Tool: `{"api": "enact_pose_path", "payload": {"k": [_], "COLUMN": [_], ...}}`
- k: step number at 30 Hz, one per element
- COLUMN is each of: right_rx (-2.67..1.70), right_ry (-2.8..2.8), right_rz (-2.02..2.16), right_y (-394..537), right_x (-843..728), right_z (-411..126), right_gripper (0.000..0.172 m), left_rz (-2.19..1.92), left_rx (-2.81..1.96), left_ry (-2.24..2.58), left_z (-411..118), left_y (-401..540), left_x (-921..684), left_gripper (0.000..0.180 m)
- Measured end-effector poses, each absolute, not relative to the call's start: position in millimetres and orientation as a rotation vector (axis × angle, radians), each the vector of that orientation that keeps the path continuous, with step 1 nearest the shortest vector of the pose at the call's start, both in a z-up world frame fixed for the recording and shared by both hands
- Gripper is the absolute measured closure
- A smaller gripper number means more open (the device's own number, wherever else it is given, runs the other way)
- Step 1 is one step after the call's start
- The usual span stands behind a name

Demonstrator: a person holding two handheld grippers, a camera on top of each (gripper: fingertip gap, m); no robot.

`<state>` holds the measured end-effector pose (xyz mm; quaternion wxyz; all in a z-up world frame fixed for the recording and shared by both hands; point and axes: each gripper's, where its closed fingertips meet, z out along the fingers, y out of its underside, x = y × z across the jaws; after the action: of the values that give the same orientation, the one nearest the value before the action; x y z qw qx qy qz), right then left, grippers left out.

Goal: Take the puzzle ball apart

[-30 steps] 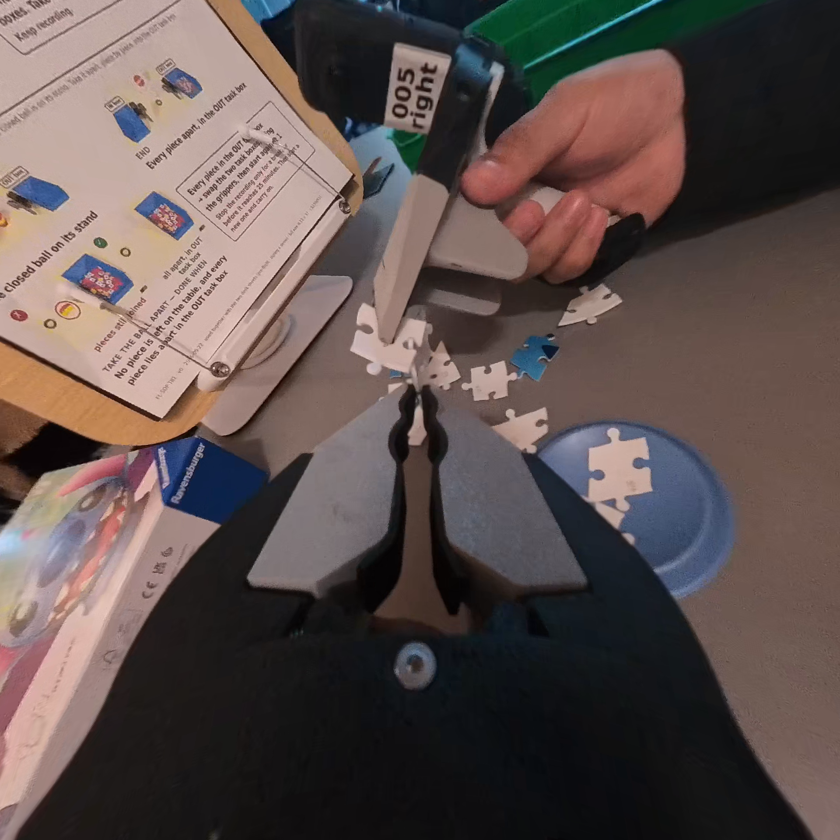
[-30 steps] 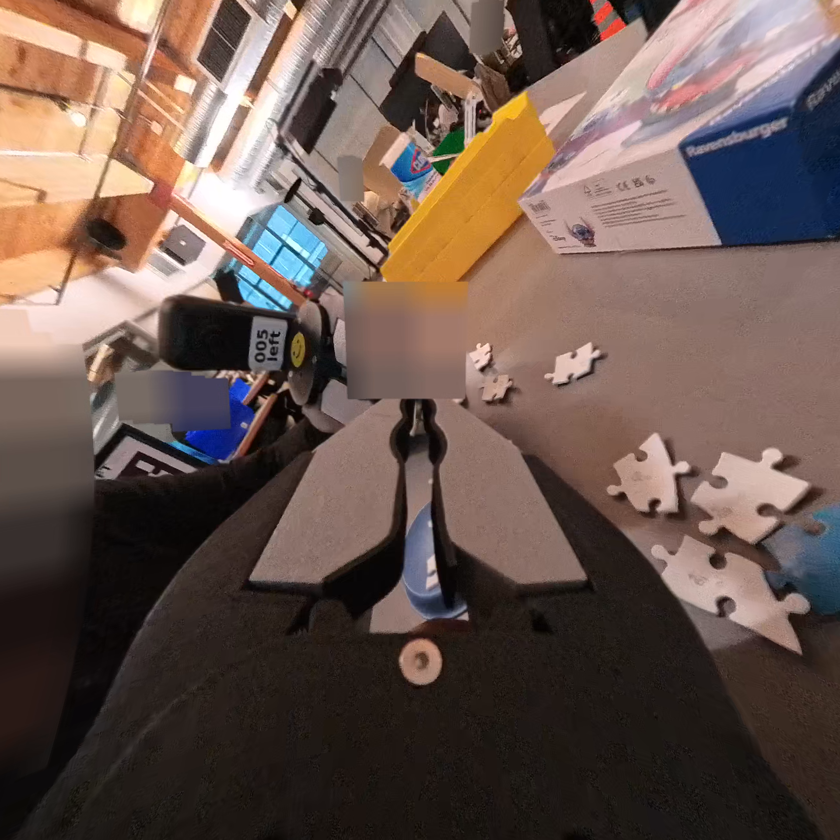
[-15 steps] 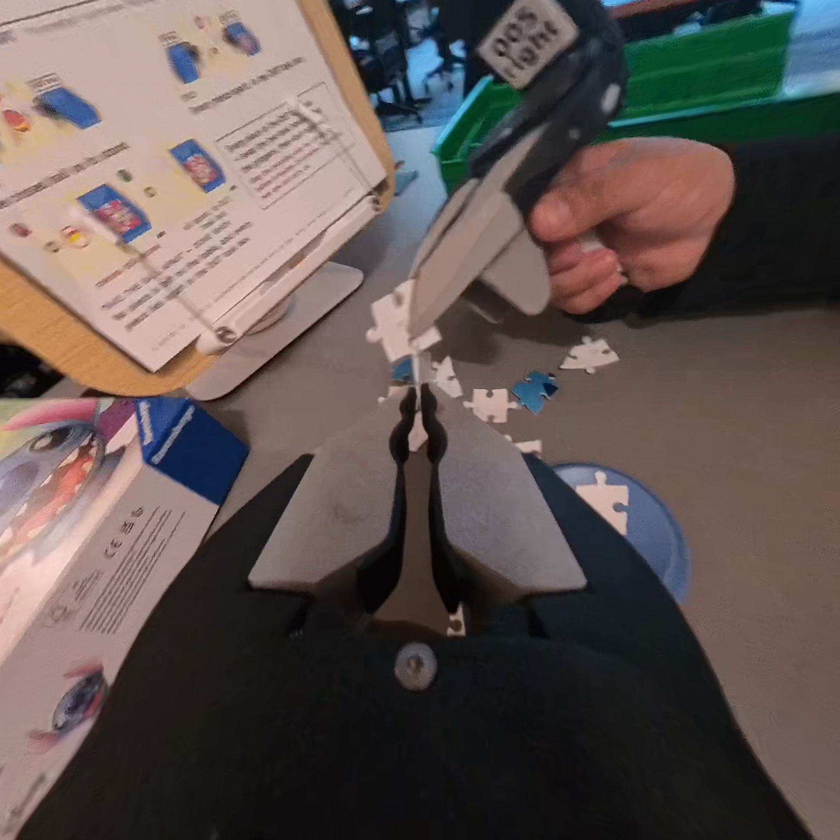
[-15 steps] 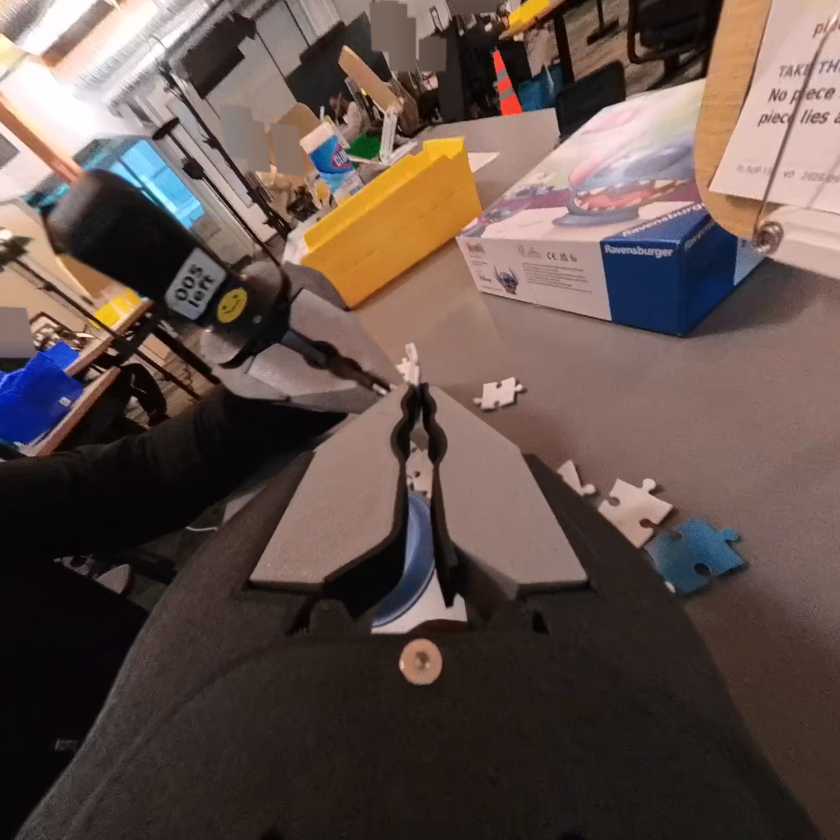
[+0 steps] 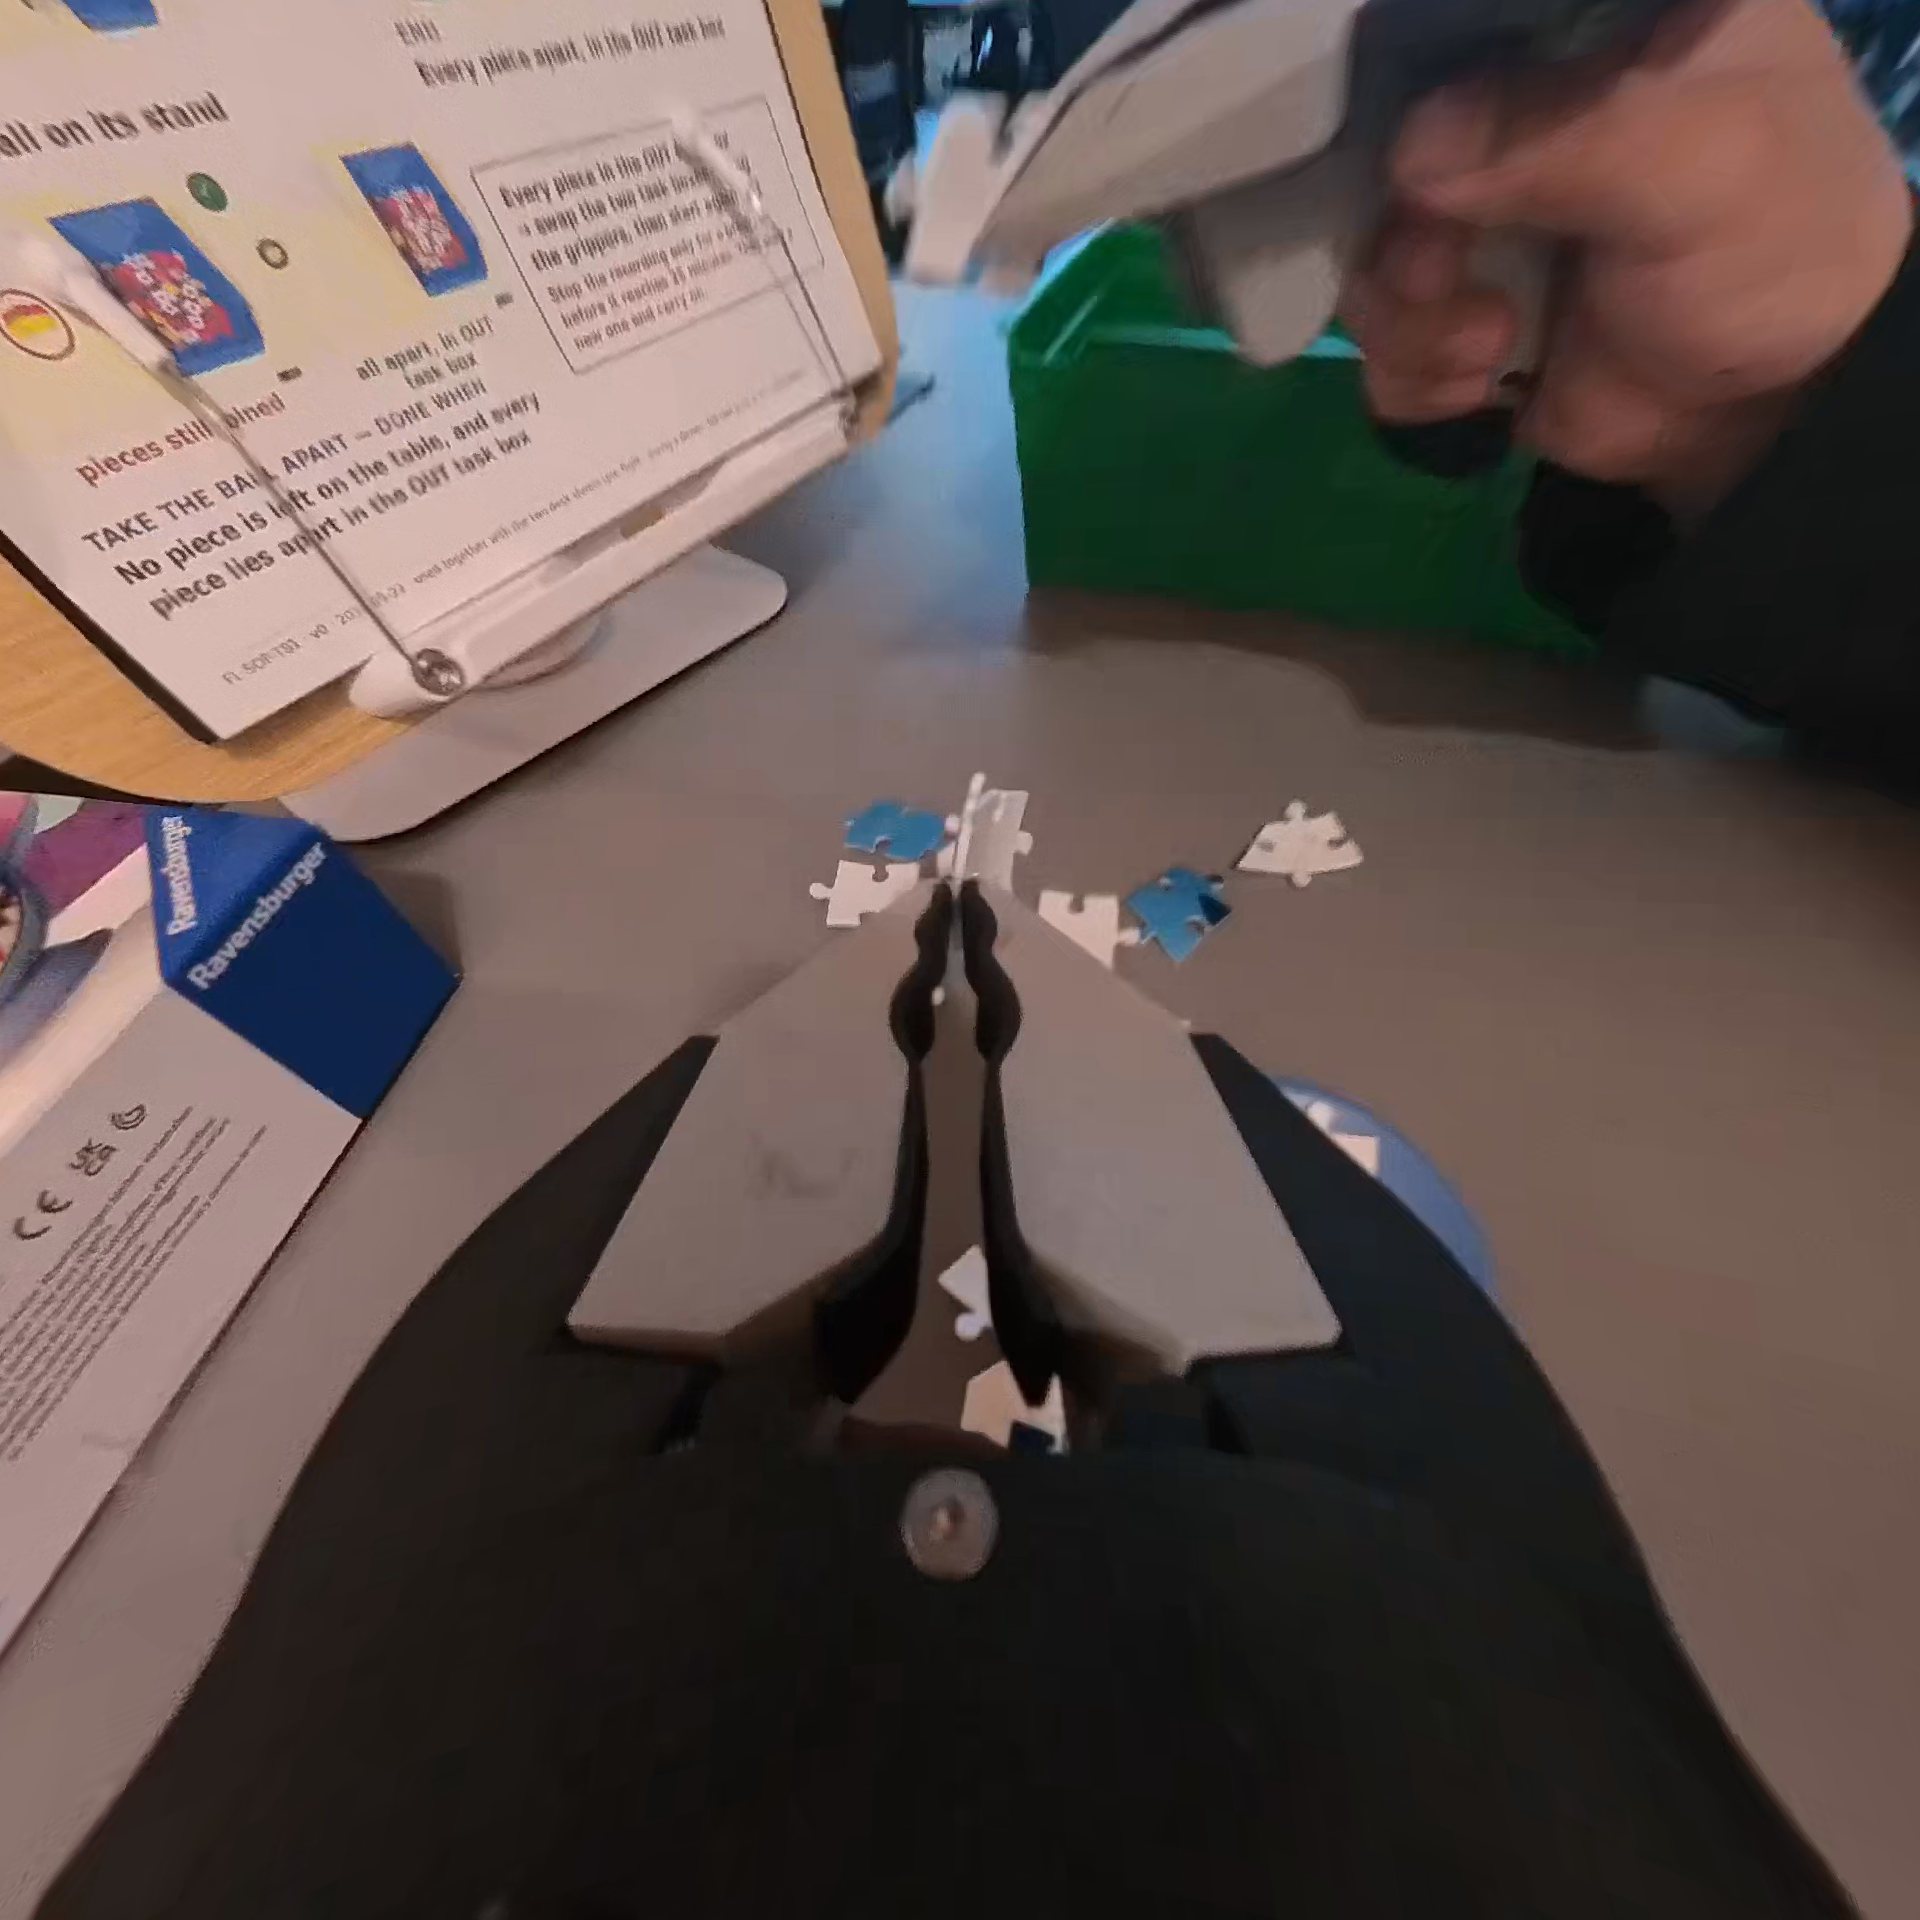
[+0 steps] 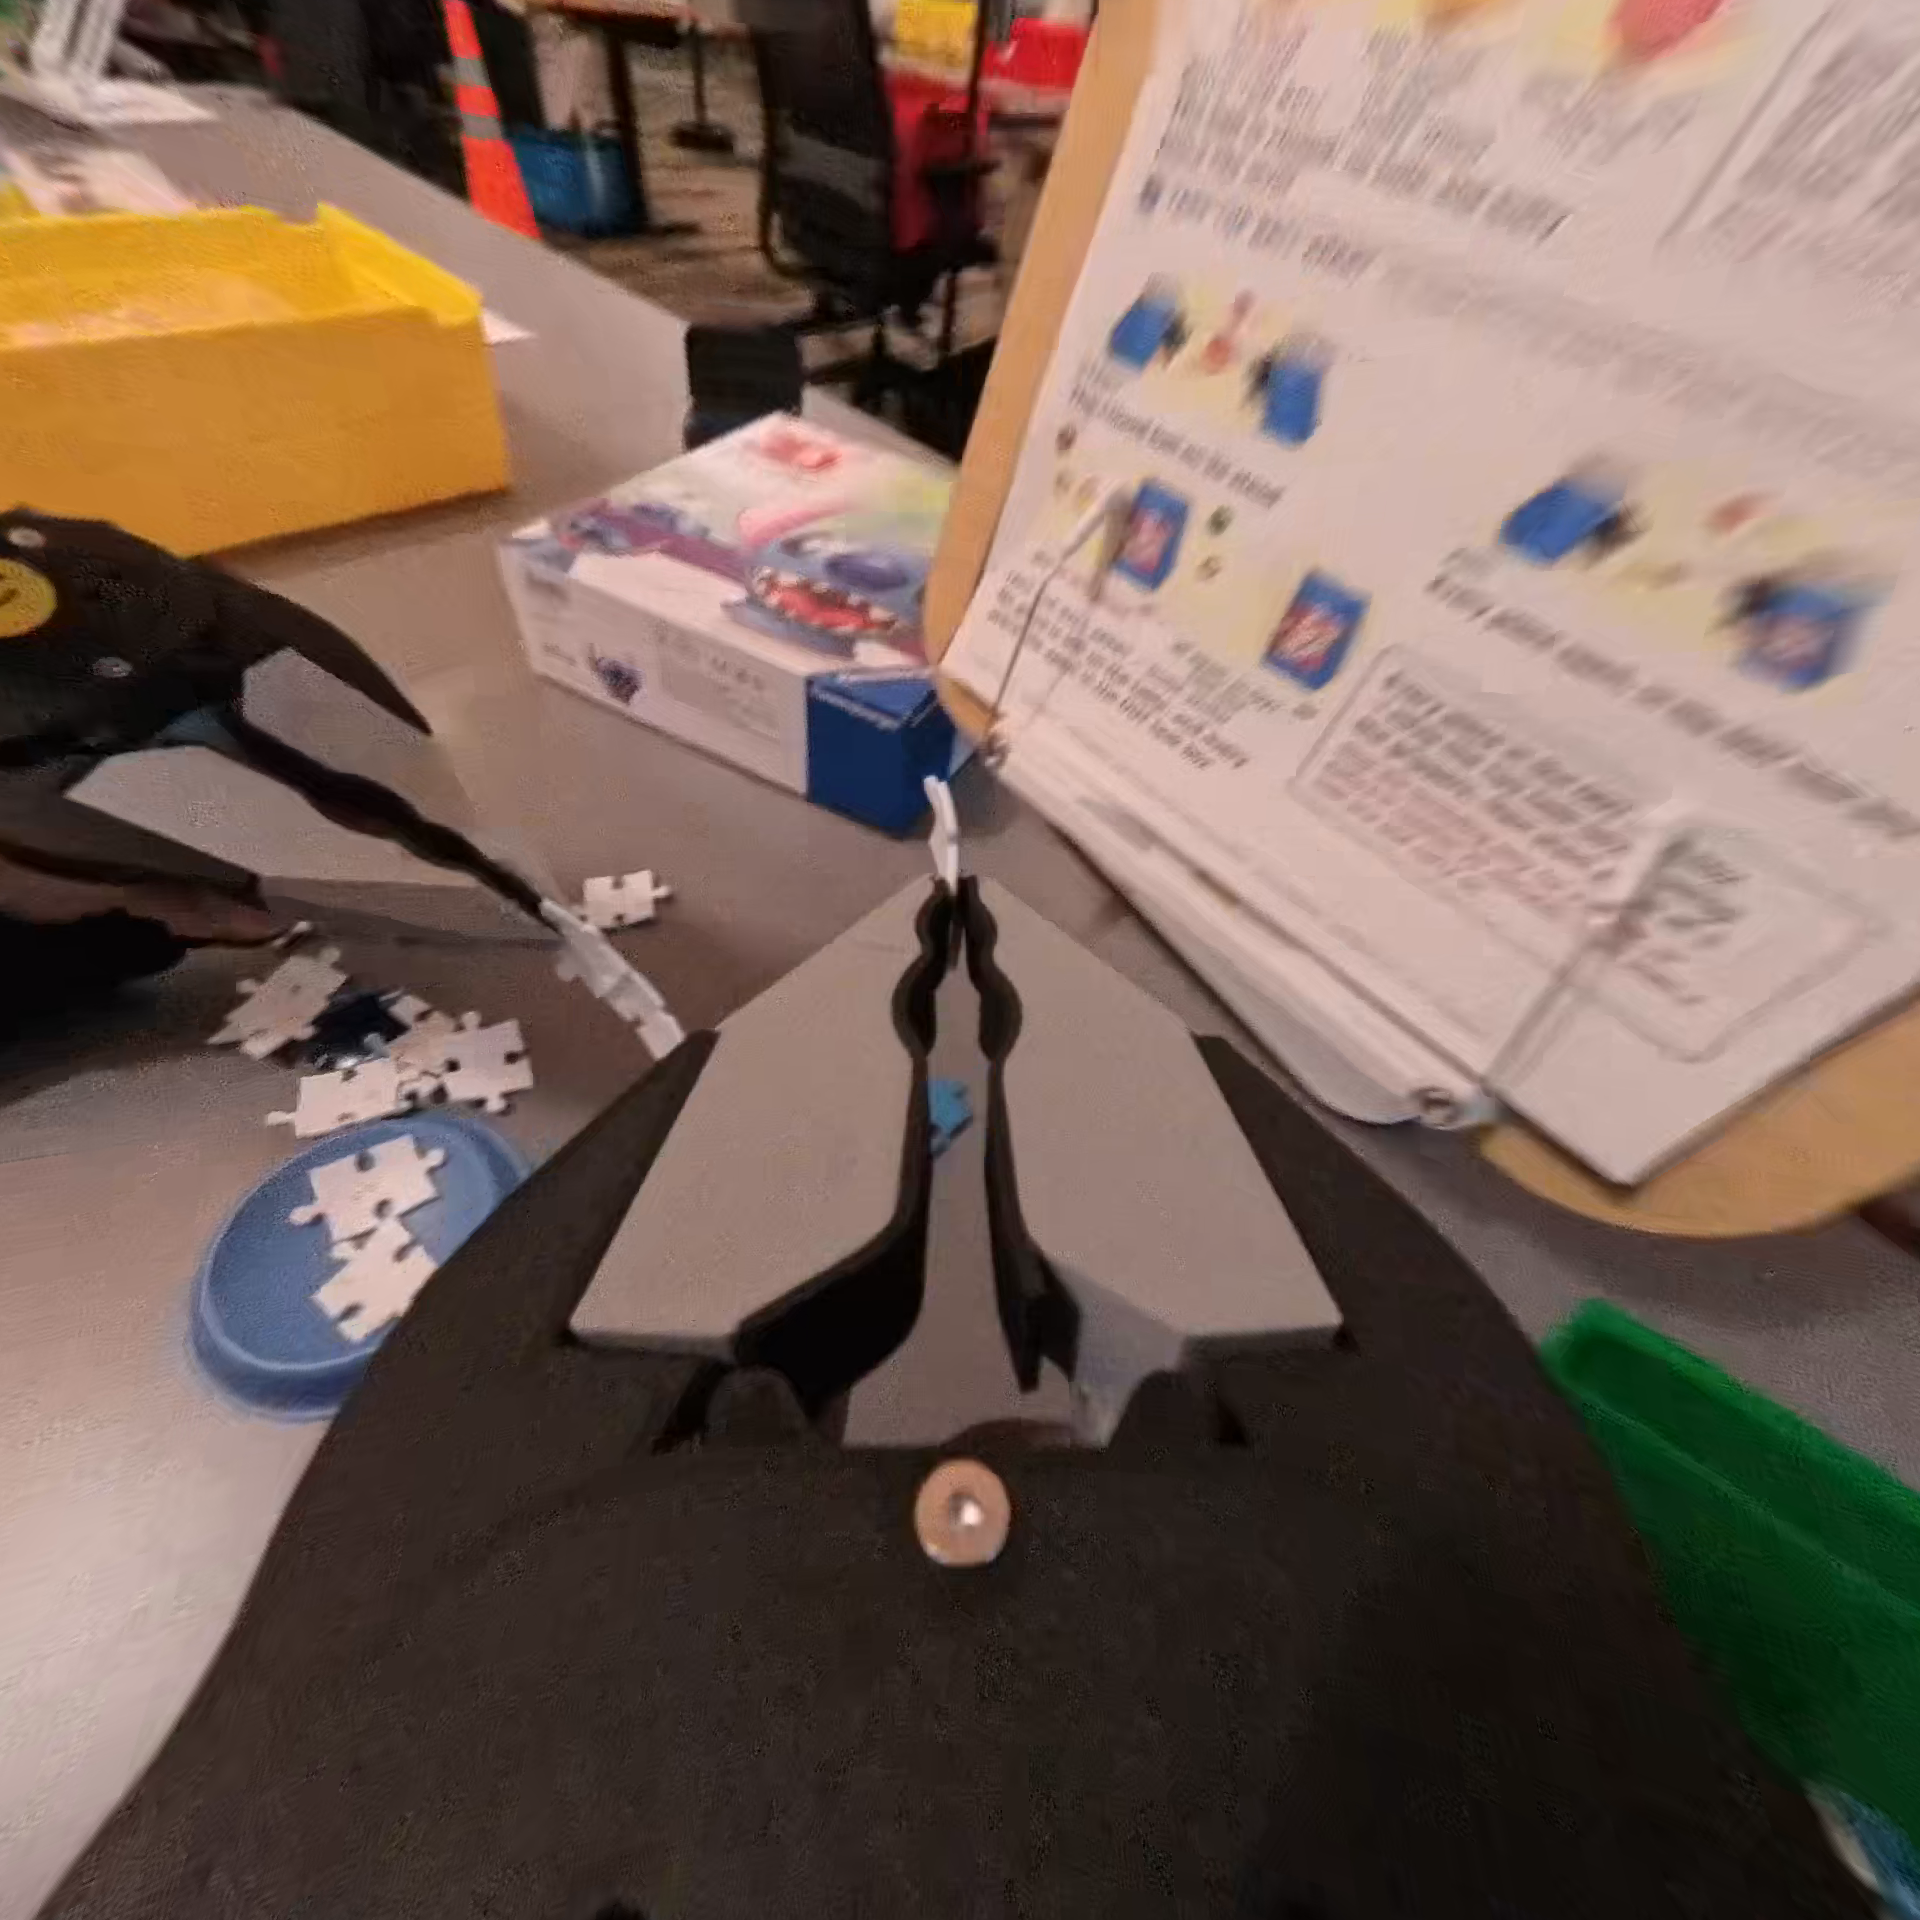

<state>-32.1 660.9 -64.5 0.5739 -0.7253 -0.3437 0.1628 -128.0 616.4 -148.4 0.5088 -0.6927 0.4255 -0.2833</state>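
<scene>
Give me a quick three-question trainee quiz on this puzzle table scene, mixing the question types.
1. True or false: the left gripper is shut on a white puzzle piece.
2. What colour is the dish with puzzle pieces lying in it: A green, B blue, C yellow?
3. Fill in: the right gripper pinches a thin ____ puzzle piece standing up from its tips.

Key: 1 true; 2 B; 3 white.
</scene>
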Motion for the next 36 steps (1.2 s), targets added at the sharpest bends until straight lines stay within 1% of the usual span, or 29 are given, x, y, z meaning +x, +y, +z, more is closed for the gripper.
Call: {"api": "enact_pose_path", "payload": {"k": [2,3,4,7,8,9,10,12,13,15,17,18,20,22,23,24,25,30,34,36], "right_rx": [-1.648,-1.670,-1.728,-1.985,-2.039,-2.070,-2.059,-1.970,-1.924,-1.829,-1.746,-1.729,-1.710,-1.715,-1.702,-1.679,-1.668,-1.699,-1.691,-1.695], "right_ry": [-0.716,-0.658,-0.592,-0.392,-0.345,-0.328,-0.332,-0.385,-0.453,-0.702,-0.983,-1.053,-1.111,-1.176,-1.219,-1.247,-1.257,-1.297,-1.355,-1.367], "right_rz": [0.126,-0.015,-0.121,-0.258,-0.302,-0.344,-0.377,-0.351,-0.254,0.152,0.593,0.690,0.699,0.640,0.649,0.667,0.662,0.643,0.672,0.560], "right_y": [653,652,654,668,672,674,674,671,667,642,594,581,578,579,574,569,568,569,561,567], "right_x": [13,43,73,146,162,171,172,151,125,39,-41,-61,-81,-91,-97,-102,-104,-105,-111,-107], "right_z": [-25,-16,-16,-49,-60,-66,-64,-49,-43,-43,-50,-54,-64,-79,-84,-84,-85,-97,-103,-108], "right_gripper": [0.172,0.172,0.172,0.172,0.150,0.122,0.114,0.119,0.123,0.132,0.129,0.127,0.122,0.125,0.135,0.169,0.172,0.172,0.172,0.172], "left_rz": [-0.794,-0.858,-0.919,-1.031,-1.070,-1.102,-1.113,-1.122,-1.125,-1.135,-1.155,-1.163,-1.208,-1.259,-1.272,-1.274,-1.268,-1.114,-1.002,-0.826], "left_rx": [-1.596,-1.541,-1.488,-1.431,-1.412,-1.394,-1.388,-1.377,-1.369,-1.360,-1.343,-1.335,-1.320,-1.282,-1.281,-1.285,-1.278,-1.318,-1.343,-1.367], "left_ry": [0.992,0.986,0.977,0.912,0.900,0.883,0.861,0.861,0.867,0.878,0.889,0.888,0.898,0.884,0.877,0.872,0.866,0.964,1.108,1.150], "left_z": [-131,-121,-112,-96,-91,-87,-85,-83,-82,-82,-80,-79,-76,-69,-67,-67,-66,-79,-97,-108], "left_y": [610,603,598,593,591,589,590,589,587,584,579,578,573,567,566,566,566,565,556,563], "left_x": [-127,-126,-124,-124,-124,-124,-124,-123,-121,-118,-116,-115,-114,-114,-114,-113,-114,-115,-102,-99], "left_gripper": [0.180,0.180,0.180,0.180,0.180,0.180,0.180,0.180,0.180,0.180,0.180,0.180,0.180,0.180,0.180,0.180,0.180,0.180,0.173,0.180]}}
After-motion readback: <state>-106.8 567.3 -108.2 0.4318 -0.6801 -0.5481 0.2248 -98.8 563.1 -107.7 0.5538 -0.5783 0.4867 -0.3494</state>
